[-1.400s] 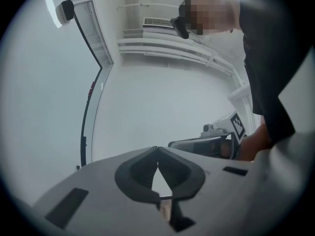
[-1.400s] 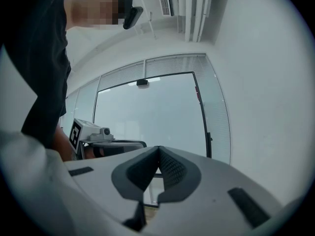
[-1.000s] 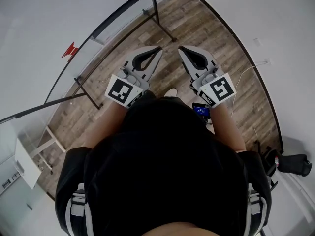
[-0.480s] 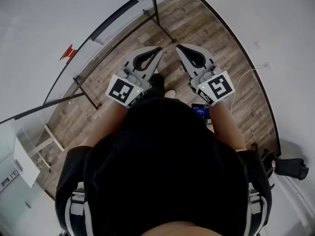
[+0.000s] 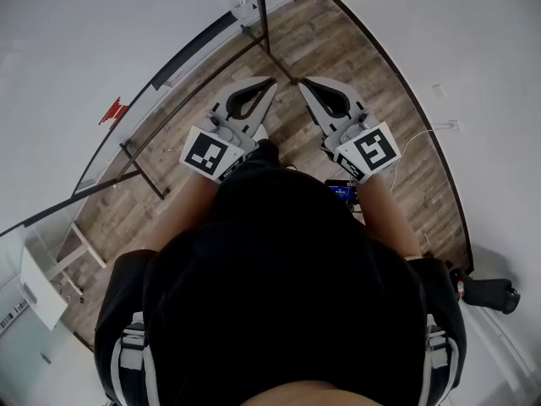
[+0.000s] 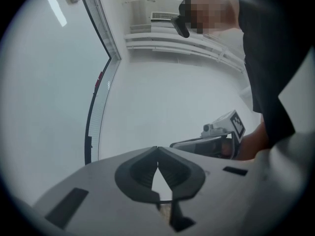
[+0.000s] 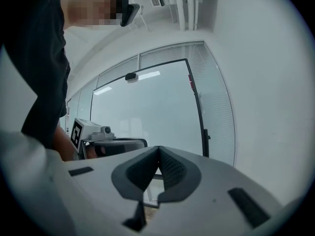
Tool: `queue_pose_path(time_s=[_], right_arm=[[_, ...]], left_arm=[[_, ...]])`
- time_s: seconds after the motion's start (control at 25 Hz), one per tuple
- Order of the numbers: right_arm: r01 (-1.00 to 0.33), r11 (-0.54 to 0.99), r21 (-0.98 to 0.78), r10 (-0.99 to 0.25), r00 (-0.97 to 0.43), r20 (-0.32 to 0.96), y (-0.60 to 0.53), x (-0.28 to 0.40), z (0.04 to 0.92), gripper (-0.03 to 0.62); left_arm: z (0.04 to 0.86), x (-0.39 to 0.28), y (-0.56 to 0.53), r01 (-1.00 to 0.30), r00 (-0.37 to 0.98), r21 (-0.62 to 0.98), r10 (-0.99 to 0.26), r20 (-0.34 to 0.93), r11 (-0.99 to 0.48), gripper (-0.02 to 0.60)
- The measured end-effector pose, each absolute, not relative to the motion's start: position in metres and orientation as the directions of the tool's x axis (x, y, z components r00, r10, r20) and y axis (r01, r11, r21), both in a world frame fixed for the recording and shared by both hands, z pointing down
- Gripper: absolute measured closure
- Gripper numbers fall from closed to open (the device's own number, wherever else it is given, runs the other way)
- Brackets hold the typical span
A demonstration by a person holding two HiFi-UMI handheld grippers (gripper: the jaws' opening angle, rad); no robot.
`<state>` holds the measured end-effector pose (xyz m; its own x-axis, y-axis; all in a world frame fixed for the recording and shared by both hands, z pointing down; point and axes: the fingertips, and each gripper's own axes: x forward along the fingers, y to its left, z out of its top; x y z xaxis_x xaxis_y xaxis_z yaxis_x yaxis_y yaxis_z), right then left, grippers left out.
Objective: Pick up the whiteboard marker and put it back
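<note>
No whiteboard marker shows in any view. My left gripper (image 5: pixel 272 82) and right gripper (image 5: pixel 301 83) are held side by side in front of the person, over a wooden floor (image 5: pixel 338 49). Both are shut with nothing between the pads. A large board in a black frame (image 7: pixel 147 107) stands ahead on a black stand (image 5: pixel 269 24); from above its top edge (image 5: pixel 161 79) runs off diagonally to the left. In the left gripper view the jaws (image 6: pixel 157 150) meet at the tips, with the right gripper (image 6: pixel 216 140) beside them. The right gripper view shows its shut jaws (image 7: pixel 158 148) and the left gripper (image 7: pixel 106 141) alongside.
White walls close in the floor on both sides. A small red item (image 5: pixel 114 109) sits by the board's frame. A white cable (image 5: pixel 427 127) lies along the right wall, a black object (image 5: pixel 492 294) at lower right. White furniture (image 5: pixel 38 282) stands at lower left.
Both grippers have moved forward together toward the board's stand, and the floor and stand have slid down the head view. The jaws stay shut.
</note>
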<state>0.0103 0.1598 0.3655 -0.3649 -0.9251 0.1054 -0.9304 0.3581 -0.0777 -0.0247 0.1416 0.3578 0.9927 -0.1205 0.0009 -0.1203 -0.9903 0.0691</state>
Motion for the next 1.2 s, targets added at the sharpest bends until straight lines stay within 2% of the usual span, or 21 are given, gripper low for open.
queue_pose_path(time_s=[0.68, 1.2], right_arm=[[-0.925, 0.374, -0.071, -0.913, -0.380, 0.151, 0.020, 0.020, 0.369, 0.598], [-0.932, 0.353, -0.080, -0.912, -0.362, 0.192, -0.046, 0.026, 0.386, 0.598]], left_arm=[[0.369, -0.011, -0.003, -0.147, 0.989, 0.095, -0.147, 0.001, -0.985, 0.577], [0.385, -0.011, -0.077, -0.166, 0.986, 0.121, -0.167, 0.005, -0.979, 0.577]])
